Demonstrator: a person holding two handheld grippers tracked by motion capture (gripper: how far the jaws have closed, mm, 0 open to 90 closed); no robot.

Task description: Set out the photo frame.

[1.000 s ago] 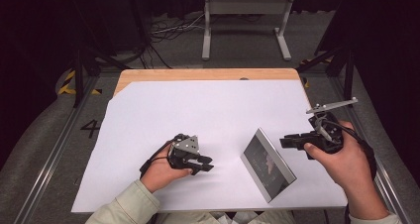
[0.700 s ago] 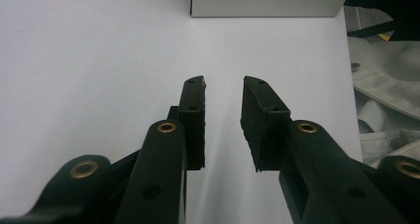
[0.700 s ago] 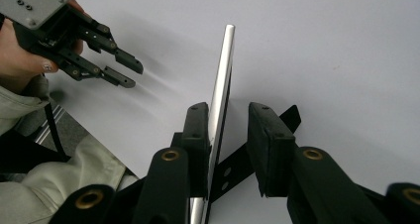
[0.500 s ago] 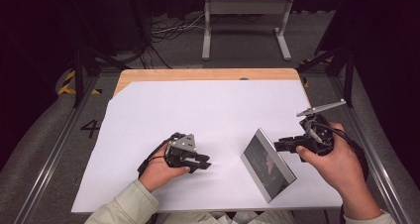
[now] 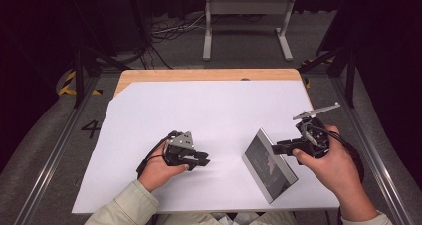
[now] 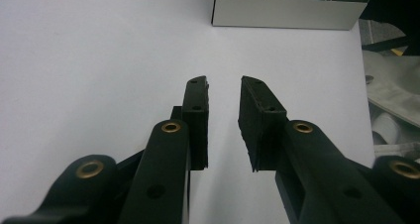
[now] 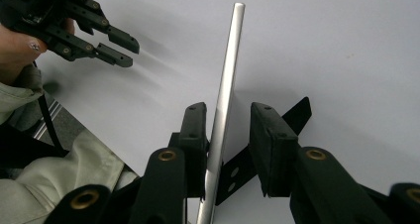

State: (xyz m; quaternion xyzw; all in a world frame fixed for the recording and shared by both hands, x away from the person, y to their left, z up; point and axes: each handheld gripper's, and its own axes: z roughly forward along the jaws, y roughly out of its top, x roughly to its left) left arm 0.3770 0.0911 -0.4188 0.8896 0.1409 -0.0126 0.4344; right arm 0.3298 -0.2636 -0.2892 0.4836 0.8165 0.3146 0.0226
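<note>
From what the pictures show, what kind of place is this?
Probably a lab bench set up for recording, not a home: a white sheet covers the wooden table, metal rails line it, cables lie on the dark floor, and a number 4 marks the station.

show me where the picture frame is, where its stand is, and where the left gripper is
picture frame [image 5: 268, 166], high view, on its dark glass front
frame stand [image 7: 297, 112], right gripper view, on the black strut's tip behind the frame
left gripper [image 6: 224, 87], left gripper view, midway between its fingertips
</note>
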